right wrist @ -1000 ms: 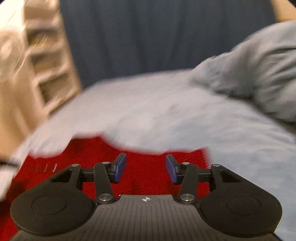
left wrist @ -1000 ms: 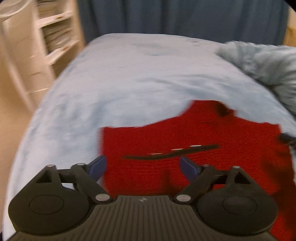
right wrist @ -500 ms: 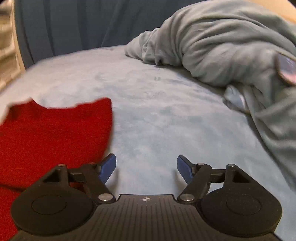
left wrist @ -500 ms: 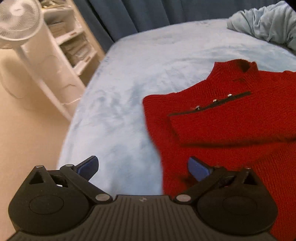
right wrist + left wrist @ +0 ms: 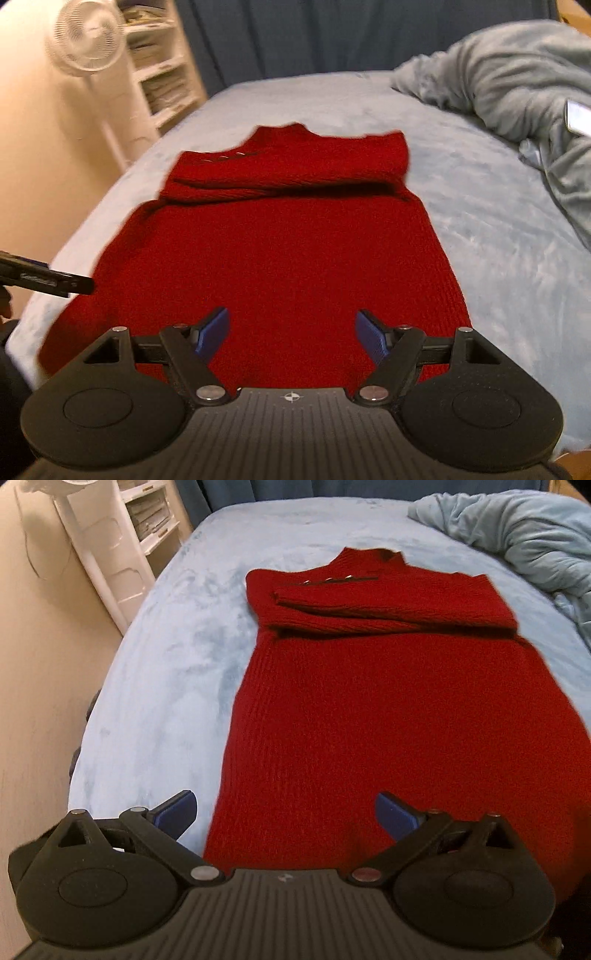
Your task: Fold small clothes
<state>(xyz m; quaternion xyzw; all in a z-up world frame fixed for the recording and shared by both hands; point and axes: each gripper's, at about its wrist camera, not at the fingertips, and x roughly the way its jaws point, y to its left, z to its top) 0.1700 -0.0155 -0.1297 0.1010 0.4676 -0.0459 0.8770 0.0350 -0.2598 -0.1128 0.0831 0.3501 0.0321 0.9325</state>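
A: Red sweater (image 5: 388,709) flat on the bed (image 5: 166,686), neck at the far end, sleeves crossed over the chest. Hem nearest both tongs.

B: Tongs?

A: Left tongs (image 5: 286,812) spread wide, astride the sweater's left edge near the hem, nothing held. Right tongs (image 5: 293,334) have just been opening, hang over the hem, nothing between them.

B: Handling?

A: Thick rib knit: soft, limp, some weight, likely grippy on the fleecy cover (so lift, don't drag). Pinch the two hem corners, carry them toward the shoulders. The near hem edge is hidden behind the tongs, so corner position is a guess.
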